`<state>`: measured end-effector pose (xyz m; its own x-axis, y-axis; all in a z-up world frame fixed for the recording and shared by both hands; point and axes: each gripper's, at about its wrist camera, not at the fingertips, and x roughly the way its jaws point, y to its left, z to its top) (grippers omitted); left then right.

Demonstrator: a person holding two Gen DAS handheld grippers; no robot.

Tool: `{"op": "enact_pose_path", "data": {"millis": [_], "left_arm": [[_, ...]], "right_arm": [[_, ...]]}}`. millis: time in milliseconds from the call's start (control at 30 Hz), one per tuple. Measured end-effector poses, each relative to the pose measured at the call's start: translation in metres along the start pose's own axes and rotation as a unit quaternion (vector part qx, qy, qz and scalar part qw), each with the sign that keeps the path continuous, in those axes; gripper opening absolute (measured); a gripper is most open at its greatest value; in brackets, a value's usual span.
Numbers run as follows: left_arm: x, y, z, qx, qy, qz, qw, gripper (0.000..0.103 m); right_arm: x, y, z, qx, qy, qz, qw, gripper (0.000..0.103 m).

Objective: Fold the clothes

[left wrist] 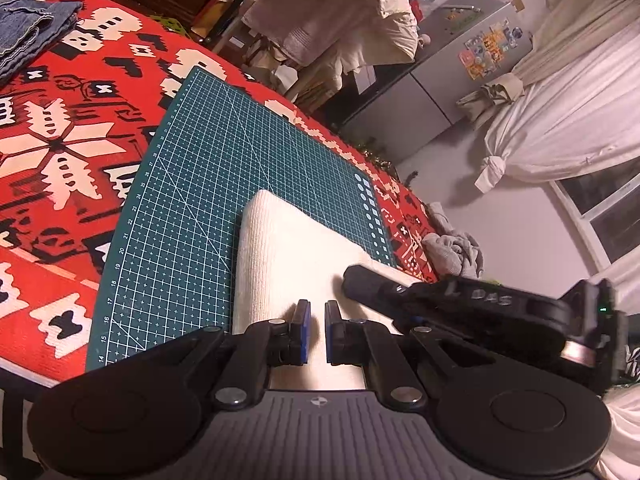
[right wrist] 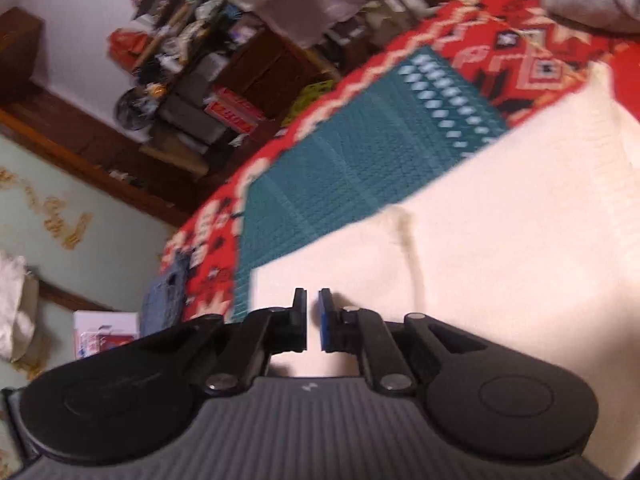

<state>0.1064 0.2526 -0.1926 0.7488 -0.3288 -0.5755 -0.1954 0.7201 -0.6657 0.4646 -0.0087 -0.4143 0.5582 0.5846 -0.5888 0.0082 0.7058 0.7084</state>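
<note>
A white folded cloth [left wrist: 288, 248] lies on the near part of a green cutting mat [left wrist: 200, 184]. My left gripper [left wrist: 317, 306] hovers low over the cloth's near edge, jaws drawn together to a thin slit, with no fabric seen rising between them. My right gripper [left wrist: 352, 278] comes in from the right, its dark tip resting on the cloth's right side. In the blurred right wrist view, that right gripper [right wrist: 312, 294] is likewise nearly closed over the white cloth [right wrist: 480, 240], beside the mat [right wrist: 340, 160].
A red patterned tablecloth [left wrist: 60, 140] covers the table. Folded denim [left wrist: 28, 28] sits at the far left corner. A crumpled grey garment [left wrist: 452, 248] lies at the table's right edge. Shelves, draped laundry and a fridge stand beyond the table.
</note>
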Motion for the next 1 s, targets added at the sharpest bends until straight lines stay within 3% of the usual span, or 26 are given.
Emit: {"op": "enact_pose_path", "data": {"millis": [133, 267, 467, 700, 867, 1000], "left_arm": [[0.001, 0.0, 0.001, -0.001, 0.001, -0.001, 1.0, 0.007], [0.001, 0.001, 0.0, -0.003, 0.001, -0.002, 1.0, 0.007], [0.001, 0.002, 0.0, -0.005, 0.001, -0.003, 1.0, 0.007], [0.002, 0.003, 0.001, -0.01, 0.002, -0.006, 0.9999, 0.007], [0.001, 0.003, 0.001, -0.005, 0.006, -0.008, 0.9999, 0.007], [0.0, 0.003, 0.001, -0.004, 0.008, -0.008, 0.9999, 0.007]], "right_arm": [[-0.009, -0.022, 0.013, 0.039, -0.033, -0.028, 0.998, 0.005], [-0.02, -0.034, 0.02, 0.067, -0.052, -0.016, 0.996, 0.008], [-0.002, -0.017, 0.017, 0.029, -0.019, 0.006, 0.999, 0.008], [0.001, -0.008, -0.004, 0.027, 0.026, 0.022, 0.999, 0.008], [-0.001, -0.004, -0.012, 0.002, 0.032, -0.021, 0.999, 0.007], [-0.017, -0.021, -0.013, 0.029, 0.012, -0.041, 0.999, 0.005]]}}
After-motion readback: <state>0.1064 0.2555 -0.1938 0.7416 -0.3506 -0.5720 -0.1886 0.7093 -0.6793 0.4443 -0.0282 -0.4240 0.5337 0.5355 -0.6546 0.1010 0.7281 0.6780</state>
